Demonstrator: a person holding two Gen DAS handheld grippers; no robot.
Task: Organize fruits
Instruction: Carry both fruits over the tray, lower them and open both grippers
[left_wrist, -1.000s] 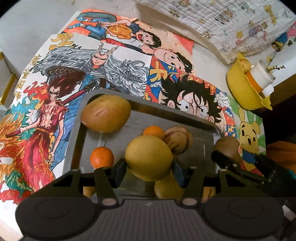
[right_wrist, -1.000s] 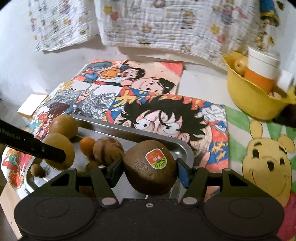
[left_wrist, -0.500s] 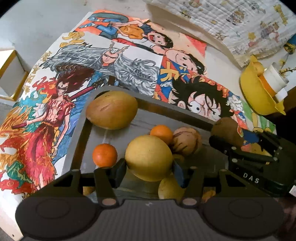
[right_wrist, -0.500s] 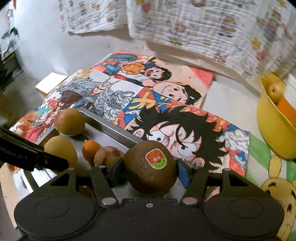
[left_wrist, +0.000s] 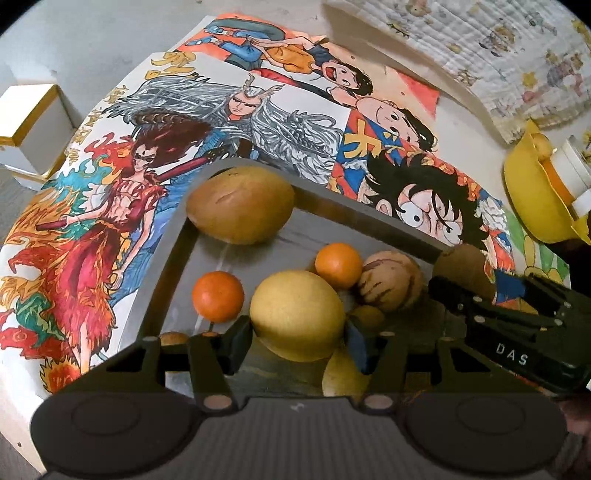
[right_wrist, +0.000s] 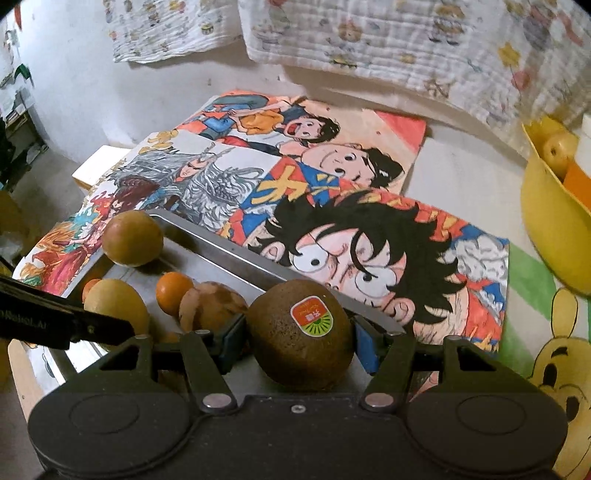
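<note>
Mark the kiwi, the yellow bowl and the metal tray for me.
kiwi (right_wrist: 300, 334), right wrist view, on its skin just beside the sticker.
yellow bowl (right_wrist: 546, 221), right wrist view, on its outer wall.
metal tray (left_wrist: 369, 218), left wrist view, on its far rim.

Surface: pale grey-white tabletop (right_wrist: 461, 177), bare between the posters and the wall.
Posters: colourful cartoon and anime posters (left_wrist: 229, 122) lie flat, overlapping, over most of the tabletop.
Tray: grey rectangular metal tray (left_wrist: 354, 218) sits on the posters.
Bowl: yellow plastic bowl (right_wrist: 546, 229) stands at the right, on a Winnie-the-Pooh print (right_wrist: 561, 369).
Box: white box with yellow edges (left_wrist: 33, 125) at the far left.
</note>
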